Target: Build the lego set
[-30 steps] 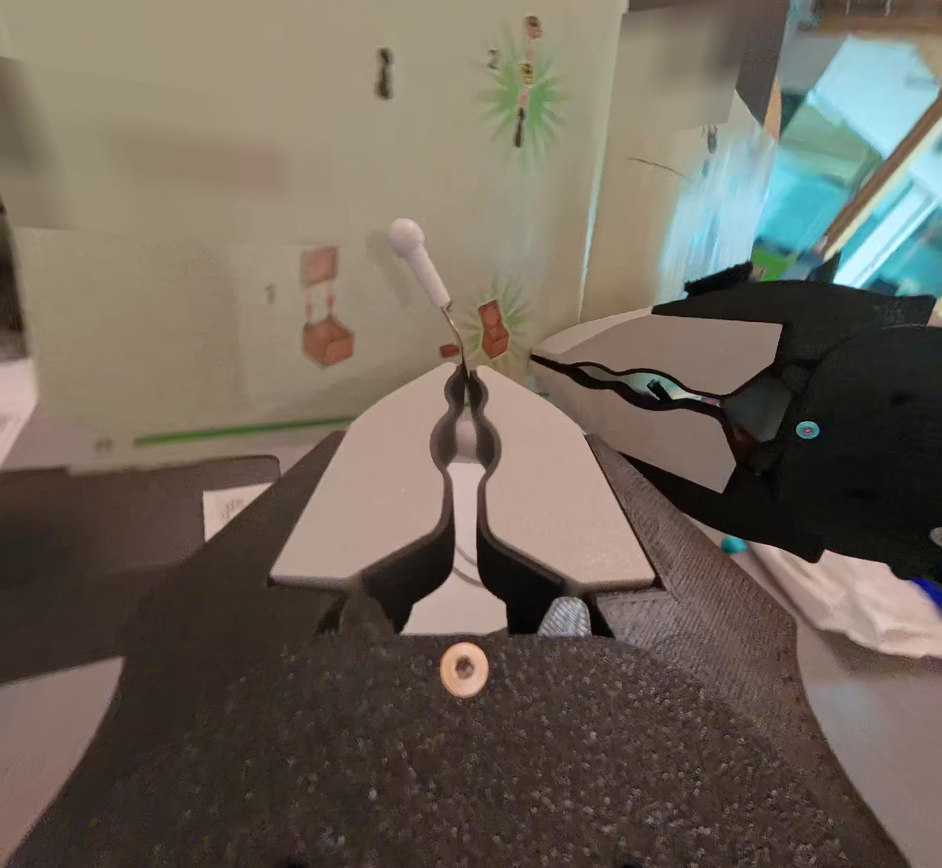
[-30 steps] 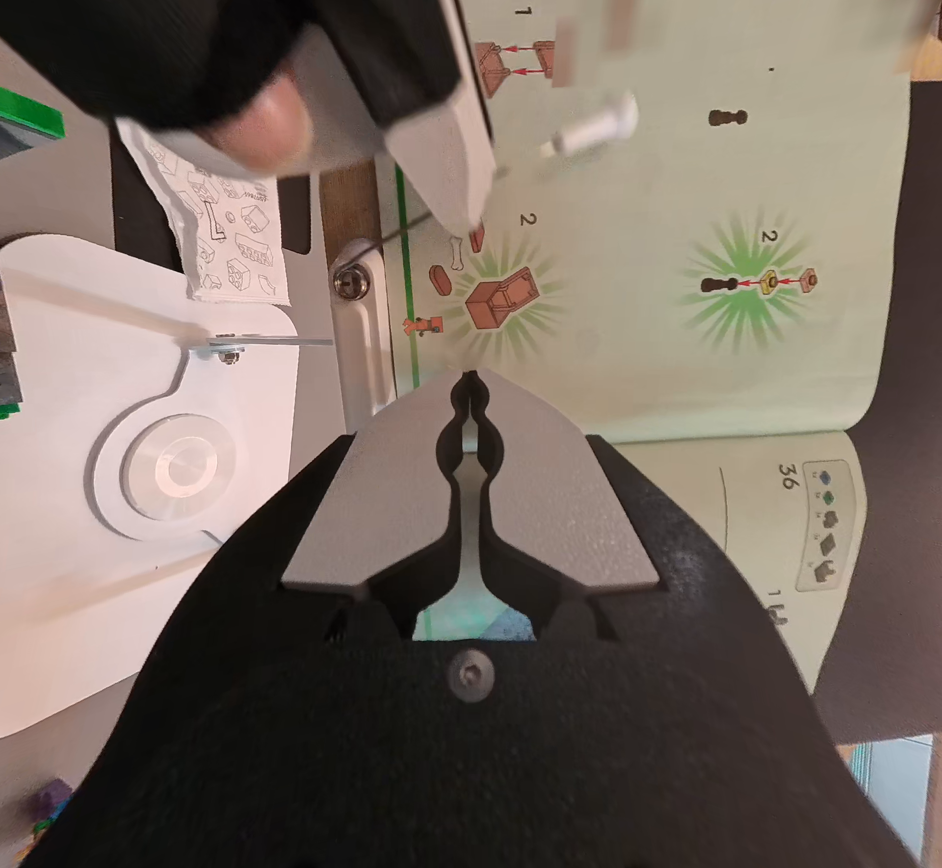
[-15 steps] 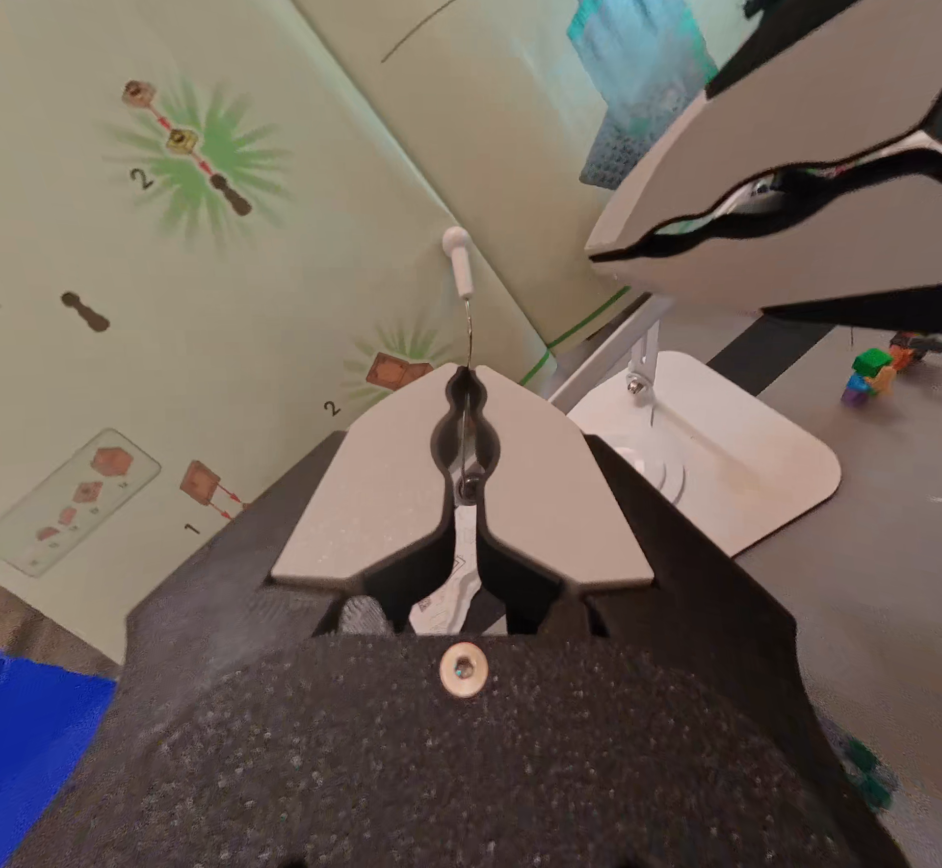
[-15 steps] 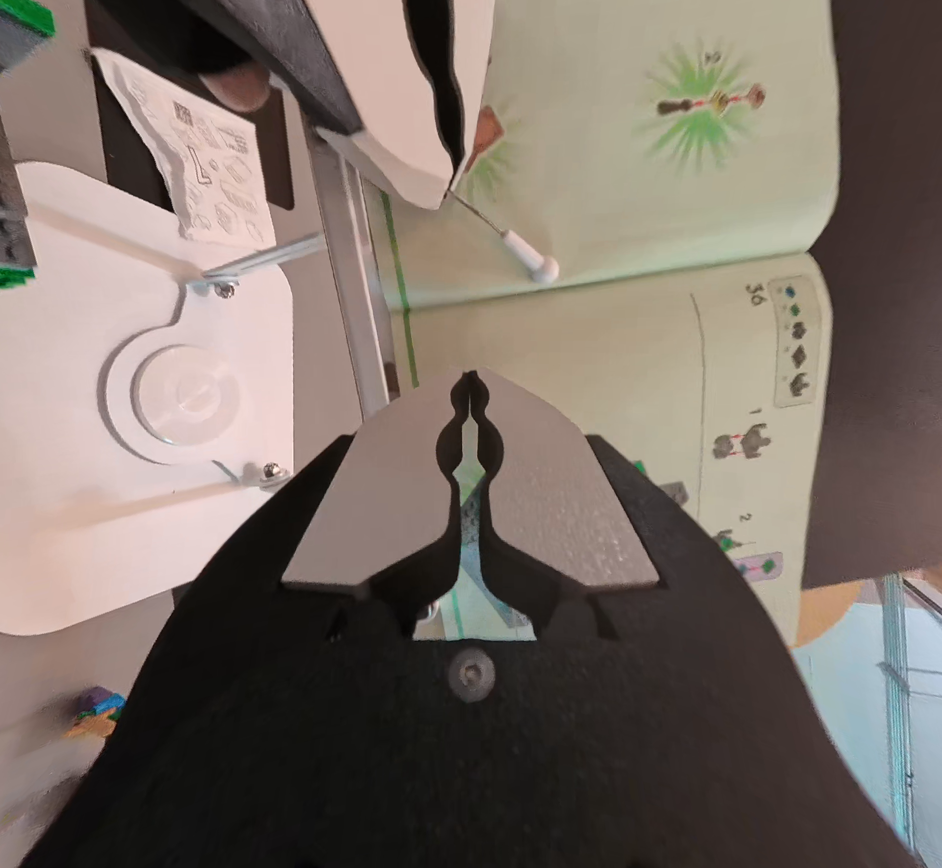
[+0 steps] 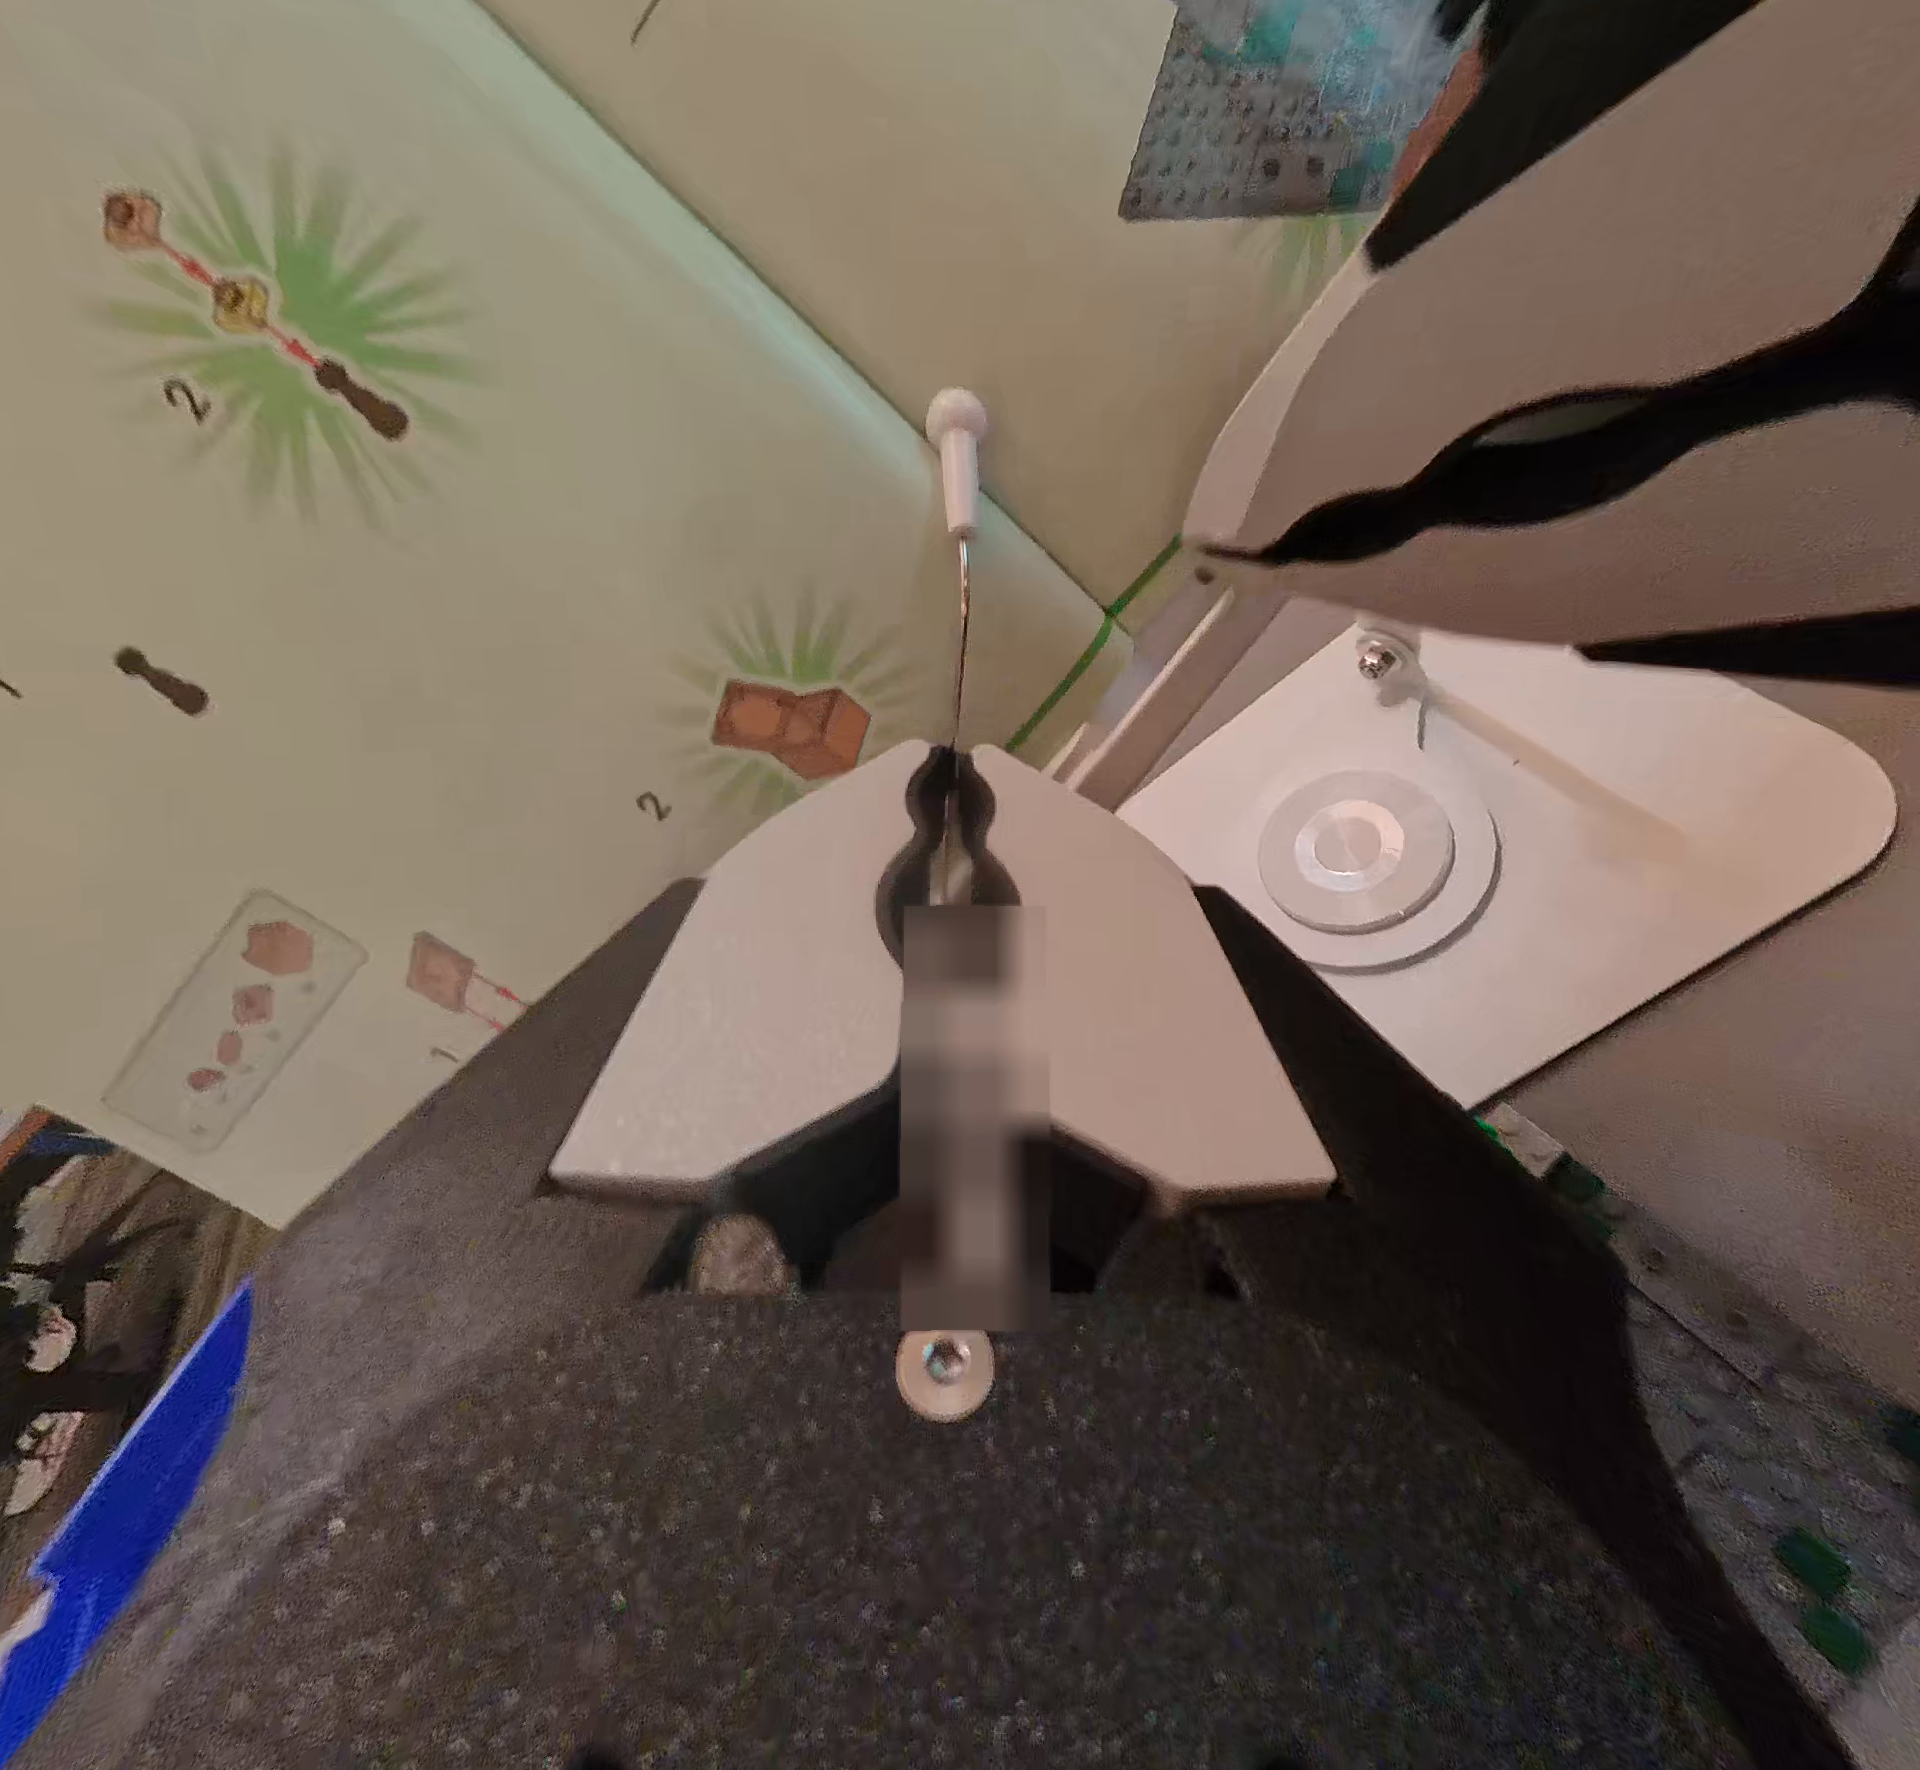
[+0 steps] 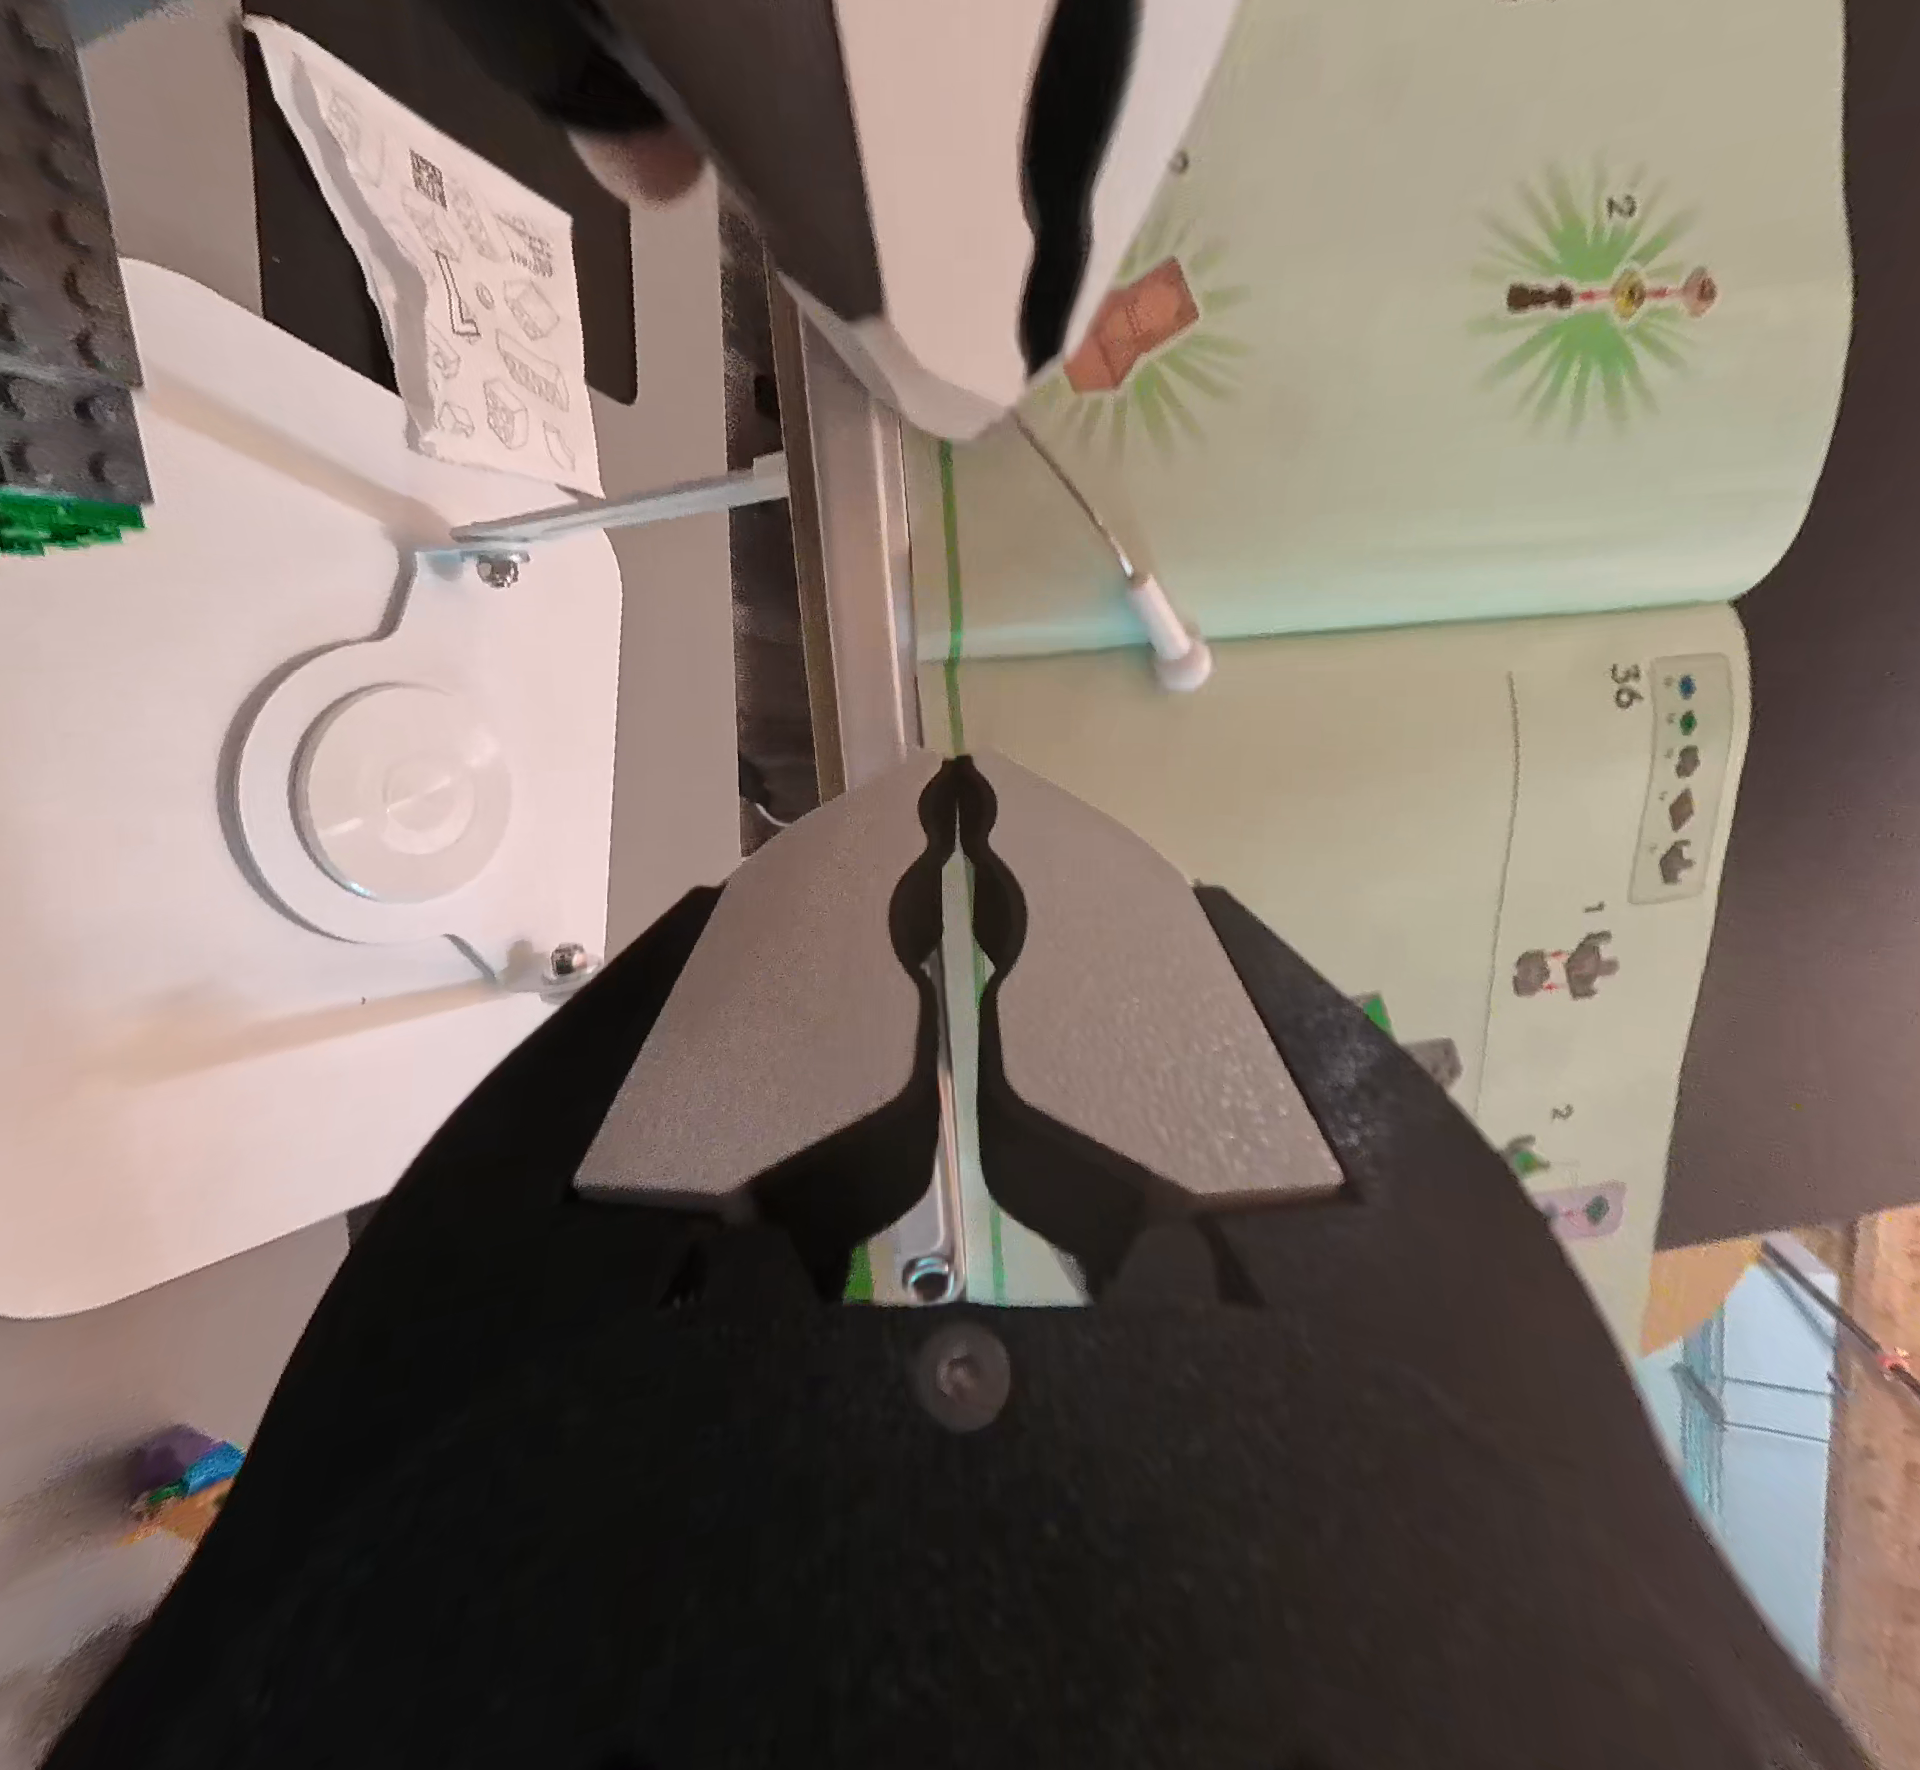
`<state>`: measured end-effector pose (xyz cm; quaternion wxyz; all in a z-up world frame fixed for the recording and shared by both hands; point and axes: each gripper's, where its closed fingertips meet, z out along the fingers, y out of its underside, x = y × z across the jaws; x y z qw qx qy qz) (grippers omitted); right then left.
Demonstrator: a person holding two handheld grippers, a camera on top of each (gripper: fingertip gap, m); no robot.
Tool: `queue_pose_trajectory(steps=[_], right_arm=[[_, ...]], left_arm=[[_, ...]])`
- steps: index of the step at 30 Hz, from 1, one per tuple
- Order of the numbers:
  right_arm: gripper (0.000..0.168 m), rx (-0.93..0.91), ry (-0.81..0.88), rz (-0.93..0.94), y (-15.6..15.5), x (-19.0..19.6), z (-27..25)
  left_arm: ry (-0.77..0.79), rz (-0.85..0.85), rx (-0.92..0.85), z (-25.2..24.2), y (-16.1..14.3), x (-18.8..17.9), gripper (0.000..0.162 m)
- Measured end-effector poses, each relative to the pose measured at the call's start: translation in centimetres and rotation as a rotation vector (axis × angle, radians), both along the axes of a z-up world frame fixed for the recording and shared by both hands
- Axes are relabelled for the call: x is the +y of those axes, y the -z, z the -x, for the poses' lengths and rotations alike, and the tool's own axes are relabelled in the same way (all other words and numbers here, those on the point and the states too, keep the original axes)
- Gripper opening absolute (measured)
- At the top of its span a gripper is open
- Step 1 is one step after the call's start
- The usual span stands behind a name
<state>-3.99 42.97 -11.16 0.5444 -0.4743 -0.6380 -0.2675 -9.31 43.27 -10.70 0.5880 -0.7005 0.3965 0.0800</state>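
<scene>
The open instruction booklet (image 5: pixel 416 525) leans on a white stand and also shows in the right wrist view (image 6: pixel 1455 473). My left gripper (image 5: pixel 951 752) is shut on the stand's thin wire page holder (image 5: pixel 956 442), whose white tip lies on the paper by the booklet's fold. In the right wrist view the left gripper (image 6: pixel 1013 416) shows at the top, with the wire's white tip (image 6: pixel 1169 640) below it. My right gripper (image 6: pixel 958 762) is shut and empty, just in front of the booklet's lower edge. It also shows in the left wrist view (image 5: pixel 1210 562).
The stand's white base plate (image 6: pixel 312 681) lies on the grey table, also in the left wrist view (image 5: pixel 1610 847). A dark grey and green Lego build (image 6: pixel 52 214) stands at far left. A torn printed paper bag (image 6: pixel 468 307) and a small Lego figure (image 6: pixel 182 1481) lie nearby. My right fingertips sit around 6 cm from my left ones.
My left gripper has swung the wire holder across the page, so its white tip now lies near the fold. My right gripper has moved closer to the stand's ledge. Both stay shut.
</scene>
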Motion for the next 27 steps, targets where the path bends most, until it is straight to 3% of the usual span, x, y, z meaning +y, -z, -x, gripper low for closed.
queue_pose_trajectory(steps=[7, 15, 19, 22, 27], right_arm=[[0.0, 0.067, 0.018, 0.027, -0.7, 0.0, -1.2], [0.0, 0.077, -0.015, -0.002, -1.2, -1.0, 1.0], [0.0, 0.098, -0.039, 0.009, -0.7, -1.9, 2.4], [0.0, 0.145, -0.062, 0.048, 0.0, -4.0, 3.2], [0.0, 0.415, -0.132, 0.201, 0.7, -10.1, 2.5]], left_arm=[[0.042, 0.035, -0.062, 0.2, 0.0, -1.1, 0.005], [0.01, 0.004, 0.005, 1.9, -0.1, -2.8, 0.006], [0.015, 0.028, -0.081, 2.8, 0.5, -5.1, 0.004], [0.021, 0.029, -0.166, 3.4, 1.3, -7.4, 0.0], [0.01, -0.052, -0.273, 5.1, 1.7, -10.6, 0.0]])
